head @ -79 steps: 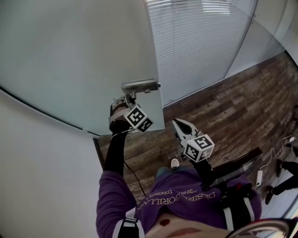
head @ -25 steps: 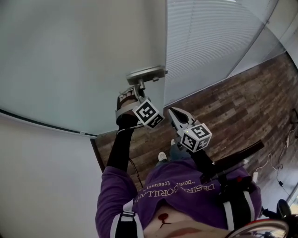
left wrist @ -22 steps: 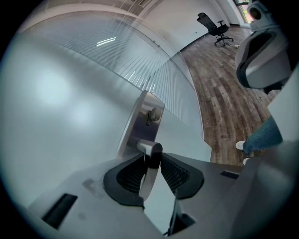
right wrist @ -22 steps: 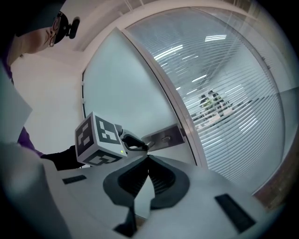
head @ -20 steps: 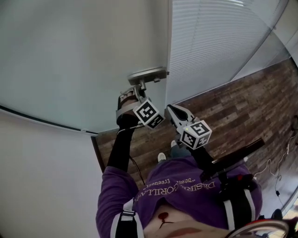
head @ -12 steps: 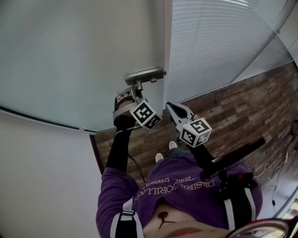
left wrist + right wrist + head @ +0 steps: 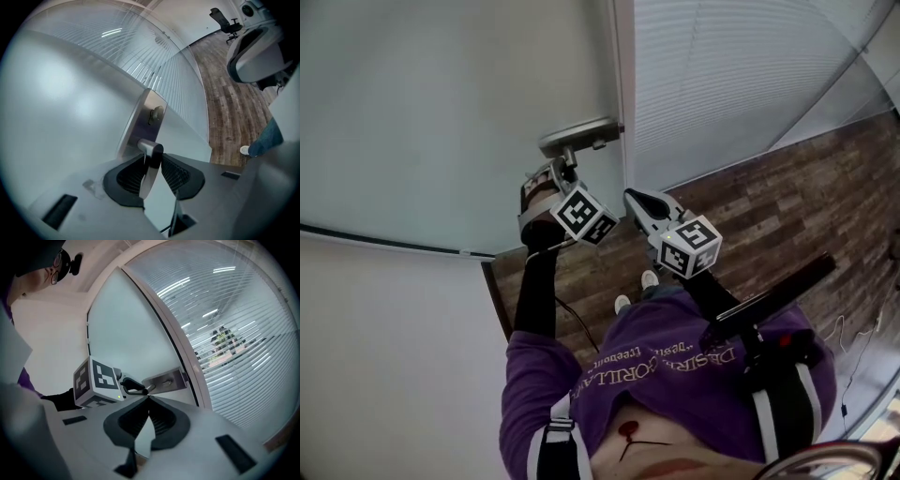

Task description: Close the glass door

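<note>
The frosted glass door (image 7: 441, 112) fills the upper left of the head view. Its right edge stands close beside the white frame (image 7: 626, 103) of the blind-covered glass wall. A steel handle plate (image 7: 578, 136) sits at that edge. My left gripper (image 7: 562, 161) is shut on the lever handle (image 7: 149, 164), which runs between its black pads (image 7: 129, 176) below the plate (image 7: 143, 119). My right gripper (image 7: 630, 197) hovers just right of the left one, shut with nothing in it. In its own view the right gripper (image 7: 148, 398) points at the handle plate (image 7: 164, 379) and the left gripper's marker cube (image 7: 96, 380).
Dark wood floor (image 7: 769, 187) stretches to the right below the blinds (image 7: 722, 75). A white wall (image 7: 384, 366) stands on my left. A black bar (image 7: 778, 300) juts out by my right side. An office chair (image 7: 228, 21) stands far off on the floor.
The door's edge with its handle has slid left in the head view and drawn up to the white frame. Both grippers moved left with it, the left still on the lever.
</note>
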Motion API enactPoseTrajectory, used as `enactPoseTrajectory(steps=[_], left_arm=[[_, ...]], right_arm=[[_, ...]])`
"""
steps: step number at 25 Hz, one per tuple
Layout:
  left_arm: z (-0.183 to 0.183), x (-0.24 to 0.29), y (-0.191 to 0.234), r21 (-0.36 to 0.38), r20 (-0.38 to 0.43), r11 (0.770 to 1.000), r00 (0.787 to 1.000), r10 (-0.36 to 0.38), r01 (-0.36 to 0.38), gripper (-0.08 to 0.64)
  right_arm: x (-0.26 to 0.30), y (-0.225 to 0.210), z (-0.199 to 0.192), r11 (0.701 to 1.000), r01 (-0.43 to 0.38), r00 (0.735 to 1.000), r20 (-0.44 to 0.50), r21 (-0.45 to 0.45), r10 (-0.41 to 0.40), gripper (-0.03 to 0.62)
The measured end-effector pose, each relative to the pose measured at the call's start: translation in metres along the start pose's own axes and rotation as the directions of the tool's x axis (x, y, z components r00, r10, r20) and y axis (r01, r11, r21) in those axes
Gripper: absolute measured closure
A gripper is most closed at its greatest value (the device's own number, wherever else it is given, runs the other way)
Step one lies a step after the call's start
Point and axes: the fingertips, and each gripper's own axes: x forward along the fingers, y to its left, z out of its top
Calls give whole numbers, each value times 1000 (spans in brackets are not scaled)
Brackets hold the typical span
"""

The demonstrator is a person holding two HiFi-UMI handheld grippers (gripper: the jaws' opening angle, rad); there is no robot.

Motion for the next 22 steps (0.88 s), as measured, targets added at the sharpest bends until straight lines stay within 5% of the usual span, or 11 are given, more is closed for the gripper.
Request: enactPoseTrajectory(steps=[22], left_arm=[[2, 1, 7, -65, -71, 997, 997, 23, -28, 448]], right_arm=[[-11, -25, 11, 998, -60, 998, -9, 1, 60, 595]])
